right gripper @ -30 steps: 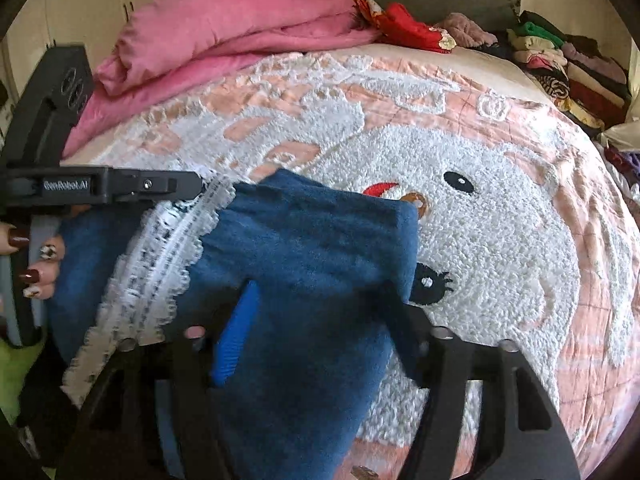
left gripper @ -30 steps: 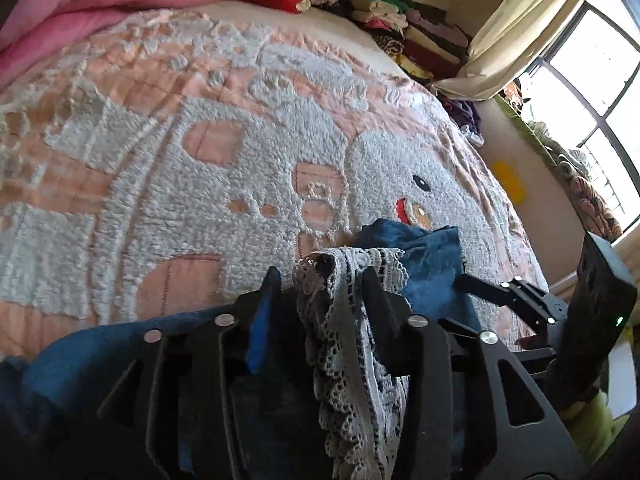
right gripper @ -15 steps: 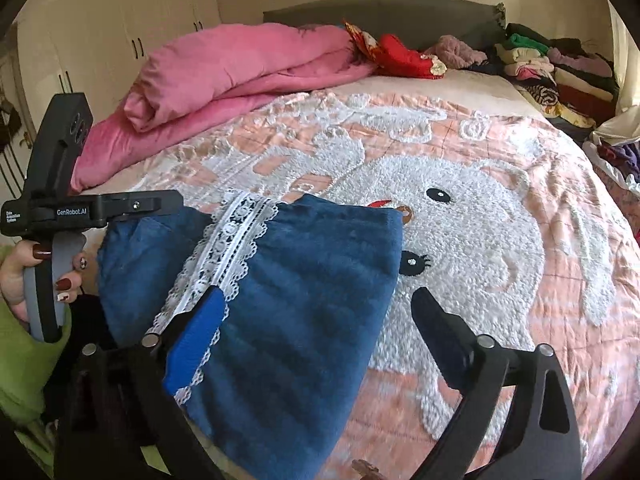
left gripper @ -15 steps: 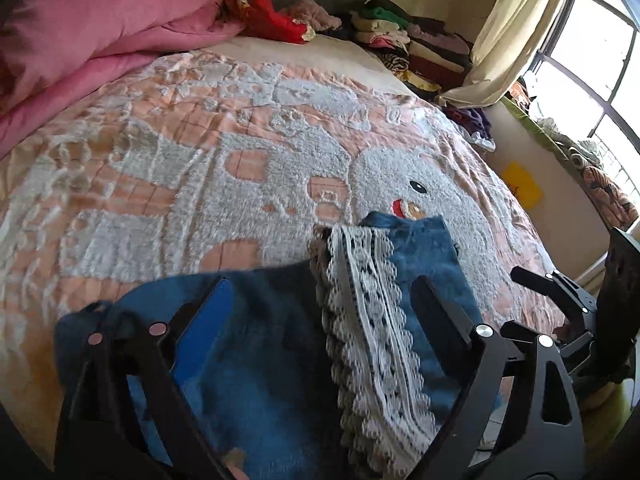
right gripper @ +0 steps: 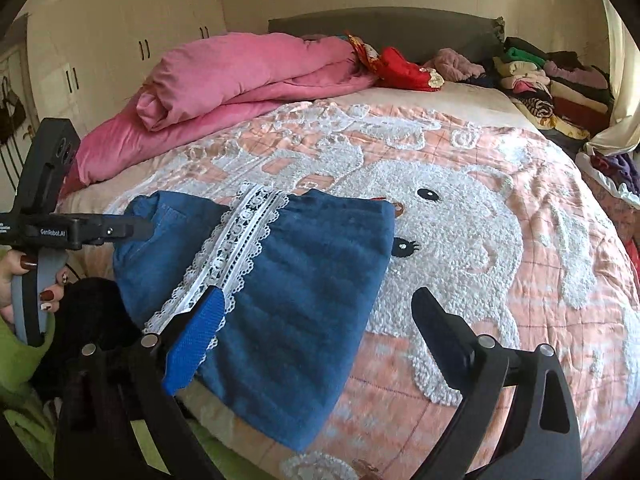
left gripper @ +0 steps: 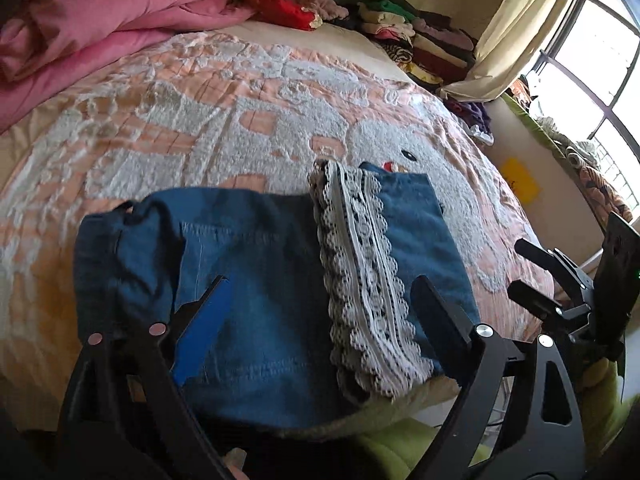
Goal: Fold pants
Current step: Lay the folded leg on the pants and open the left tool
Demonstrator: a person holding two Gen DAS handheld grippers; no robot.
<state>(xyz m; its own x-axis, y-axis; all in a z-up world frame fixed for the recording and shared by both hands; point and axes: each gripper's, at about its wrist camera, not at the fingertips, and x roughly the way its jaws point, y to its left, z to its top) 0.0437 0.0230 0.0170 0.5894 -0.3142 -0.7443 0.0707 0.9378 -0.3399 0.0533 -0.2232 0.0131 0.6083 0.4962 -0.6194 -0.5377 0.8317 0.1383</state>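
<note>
Hovering nearest the cameras, the left gripper (left gripper: 316,308) and right gripper (right gripper: 316,320) both have jaws spread wide, holding nothing. Just beyond them lie the pants (left gripper: 248,264), blue denim folded into a compact block near the foot edge of the bed (right gripper: 500,320), with the lace trim (left gripper: 360,256) running across the top. Denim looks soft but fairly thick and hefty; a doubled hem or folded corner seems the surest grip. Farther past the pants sits a pink duvet (right gripper: 248,76).

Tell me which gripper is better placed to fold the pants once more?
Probably the left gripper: its open jaws hang right over the pants. The right gripper, also open, straddles only their edge, partly over the bedspread.
</note>
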